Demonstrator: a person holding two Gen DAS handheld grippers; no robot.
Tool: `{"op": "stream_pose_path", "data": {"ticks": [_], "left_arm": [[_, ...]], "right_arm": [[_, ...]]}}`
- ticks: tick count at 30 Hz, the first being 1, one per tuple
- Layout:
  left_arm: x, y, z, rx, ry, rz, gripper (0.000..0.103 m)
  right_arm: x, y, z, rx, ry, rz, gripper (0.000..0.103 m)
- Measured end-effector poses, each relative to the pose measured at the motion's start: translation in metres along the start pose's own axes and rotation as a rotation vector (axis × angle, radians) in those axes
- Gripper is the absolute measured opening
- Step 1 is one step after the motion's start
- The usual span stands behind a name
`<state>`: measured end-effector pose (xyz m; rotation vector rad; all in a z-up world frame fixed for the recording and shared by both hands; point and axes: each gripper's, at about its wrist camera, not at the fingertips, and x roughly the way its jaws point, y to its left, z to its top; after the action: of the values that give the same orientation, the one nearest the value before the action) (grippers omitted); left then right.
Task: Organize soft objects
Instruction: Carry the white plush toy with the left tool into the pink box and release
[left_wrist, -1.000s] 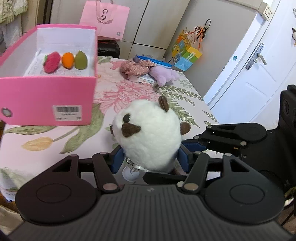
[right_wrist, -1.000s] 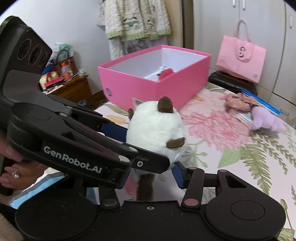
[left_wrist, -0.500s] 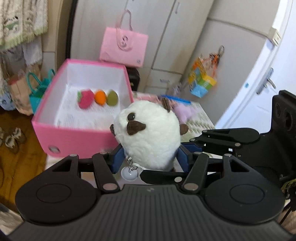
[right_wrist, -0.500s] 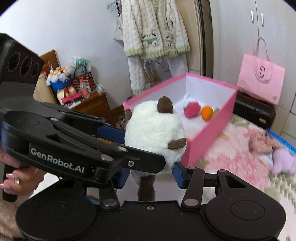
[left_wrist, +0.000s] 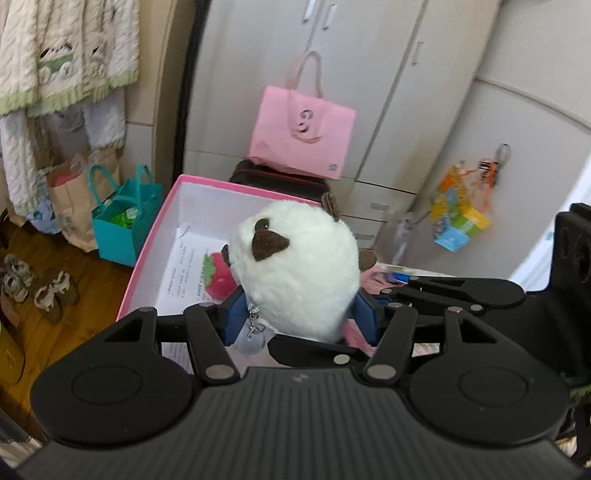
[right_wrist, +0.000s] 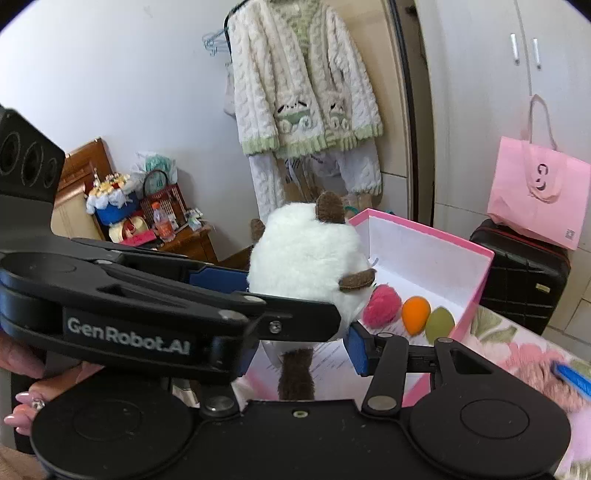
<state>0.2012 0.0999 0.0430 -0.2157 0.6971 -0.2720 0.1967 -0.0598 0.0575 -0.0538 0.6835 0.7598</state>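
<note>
Since the earlier frames, we note that both grippers have carried the round white plush animal with brown ears and snout (left_wrist: 295, 269) up off the flowered tablecloth and across to the open pink cardboard box with white lining (right_wrist: 476, 295); the toy now hangs above the box's near edge, clear of its floor.

The left gripper (left_wrist: 300, 317) pinches the toy low on its body, blue pads pressed into the fur on either side. The right gripper (right_wrist: 299, 347) also clamps it from the opposite quarter, one blue pad (right_wrist: 356, 350) visible against the lower flank; the other pad is hidden behind the left tool's arm. Neither set of tongs stands spread.

Inside the box, along its far wall, we record three small soft pieces in a row: a fuzzy pink strawberry-shaped one (right_wrist: 382, 304), an orange egg-shaped one (right_wrist: 415, 314) and an olive-green egg-shaped one (right_wrist: 439, 323). A printed paper sheet (left_wrist: 184, 266) lies on the box floor.

Handling assessment: we judge the toy light, compressible and non-fragile. The fur yields under the pads, so a grip on the wide middle of the body holds best; the ears and the dangling brown tail (right_wrist: 295, 373) are poor purchase. A small metal clasp with a clear tag (left_wrist: 253, 328) hangs beneath and could snag on the box rim. We judge free floor at the near end sufficient for release.
</note>
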Motion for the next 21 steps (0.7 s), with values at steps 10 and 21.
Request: {"op": "stream_pose_path", "data": {"ticks": [10,21], "left_arm": [[0.08,0.047,0.001,-0.157,0.163,0.011,0.058],[0.107,0.064,-0.009,-0.208,0.235,0.004,0.061]], "right_arm": [[0.07,-0.034,0.006,-0.076,0.124,0.012,0.055],[0.099,-0.038,0.0,-0.187,0.212,-0.032,0.062]]}}
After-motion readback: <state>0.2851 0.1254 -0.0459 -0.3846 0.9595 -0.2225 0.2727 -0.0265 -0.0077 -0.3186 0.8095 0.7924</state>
